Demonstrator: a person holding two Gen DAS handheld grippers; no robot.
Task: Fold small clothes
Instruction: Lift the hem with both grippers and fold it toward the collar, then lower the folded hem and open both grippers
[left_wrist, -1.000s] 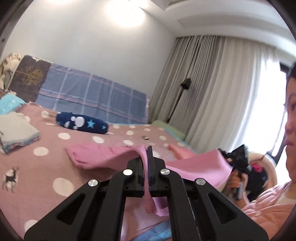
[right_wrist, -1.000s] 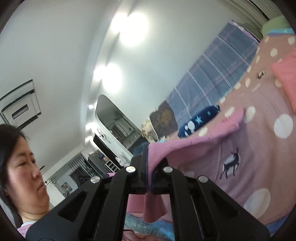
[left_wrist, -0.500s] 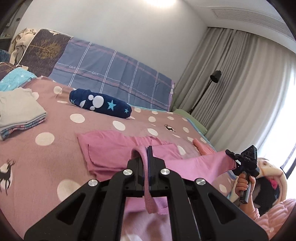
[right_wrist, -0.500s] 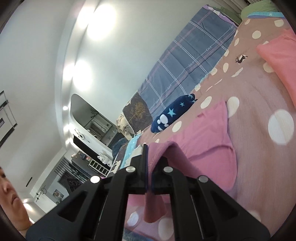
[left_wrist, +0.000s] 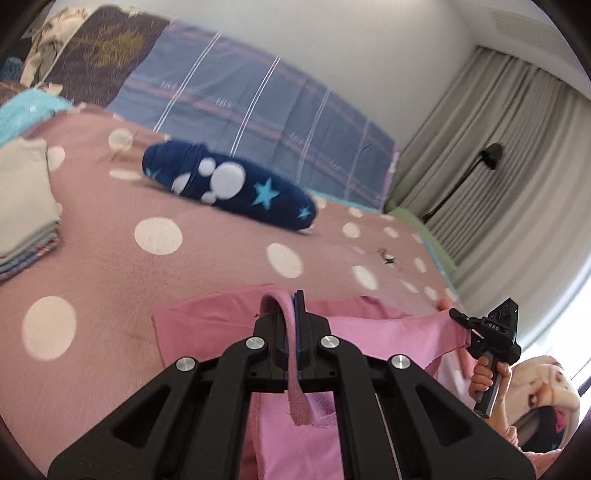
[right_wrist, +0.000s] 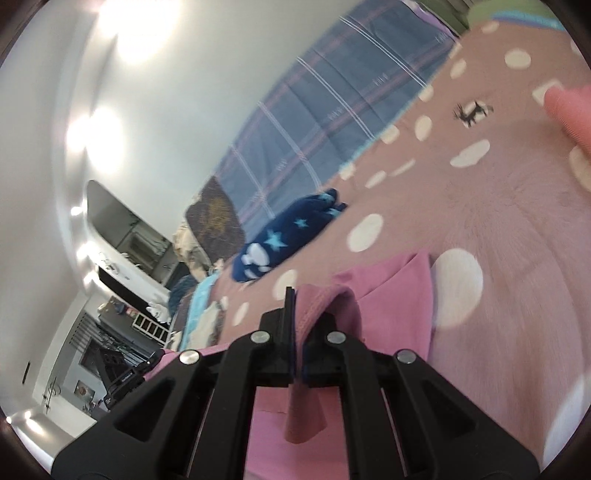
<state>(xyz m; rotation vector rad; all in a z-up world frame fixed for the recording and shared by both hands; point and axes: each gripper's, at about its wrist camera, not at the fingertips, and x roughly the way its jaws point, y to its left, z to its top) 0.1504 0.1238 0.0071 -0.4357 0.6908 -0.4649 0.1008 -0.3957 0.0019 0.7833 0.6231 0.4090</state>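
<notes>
Left gripper (left_wrist: 293, 314) and right gripper (right_wrist: 295, 314) each pinch the pink garment (left_wrist: 369, 328).
Its lower part is cut off behind the gripper bodies; the bed (left_wrist: 207, 273) beneath is blurred.

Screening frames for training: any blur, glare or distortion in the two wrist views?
Left wrist: motion blur on the bedspread and navy pillow; claw and pink garment sharper; window blown out at right. Right wrist: heavy glare from wall lights, smeared bedspread dots, horizon steeply tilted. Both: strong fisheye bending with dark corners.
</notes>
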